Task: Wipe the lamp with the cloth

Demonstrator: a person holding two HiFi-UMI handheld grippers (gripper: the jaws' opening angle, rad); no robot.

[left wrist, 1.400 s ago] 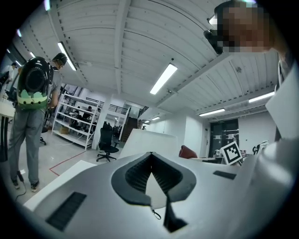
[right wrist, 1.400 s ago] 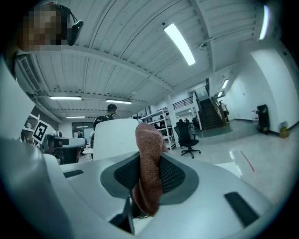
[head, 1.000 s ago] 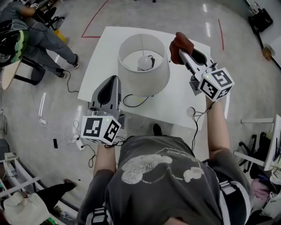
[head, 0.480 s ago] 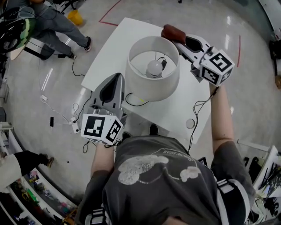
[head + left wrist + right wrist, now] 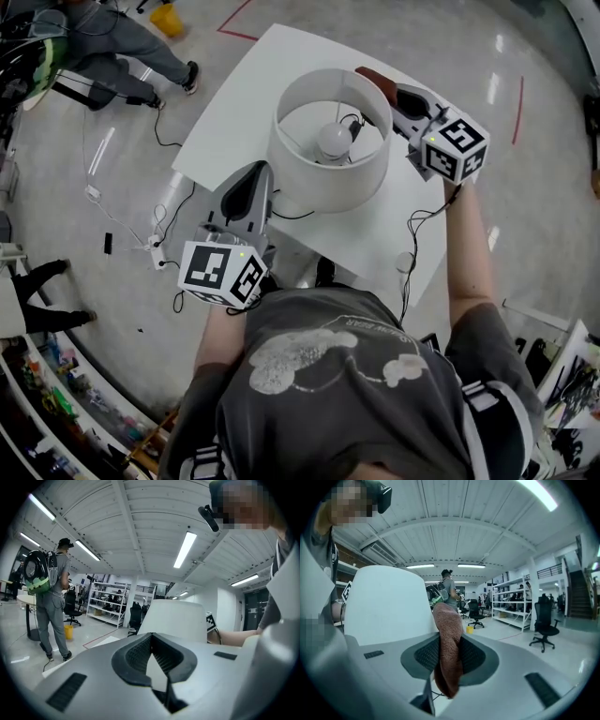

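Note:
A lamp with a white drum shade (image 5: pixel 323 183) and a bare bulb (image 5: pixel 335 141) stands on the white table (image 5: pixel 239 94). My right gripper (image 5: pixel 382 86) is shut on a reddish-brown cloth (image 5: pixel 373 79), which lies against the shade's far right rim. In the right gripper view the cloth (image 5: pixel 449 653) hangs folded between the jaws of the right gripper (image 5: pixel 449 641), with the shade (image 5: pixel 389 606) just to its left. My left gripper (image 5: pixel 261 171) is shut and holds nothing, close by the shade's near left side. The left gripper (image 5: pixel 151 637) points at the shade (image 5: pixel 180 620) in its own view.
The lamp's black cable (image 5: pixel 292 215) runs over the table's near edge, and a round white switch (image 5: pixel 405 262) hangs below it. A person (image 5: pixel 112 42) sits at the far left near a yellow bucket (image 5: pixel 169 19). Another person (image 5: pixel 49 606) with a backpack stands beyond the table.
My right gripper has slid the cloth along the shade's rim from the right side toward the far side. The left gripper has stayed beside the shade's near left.

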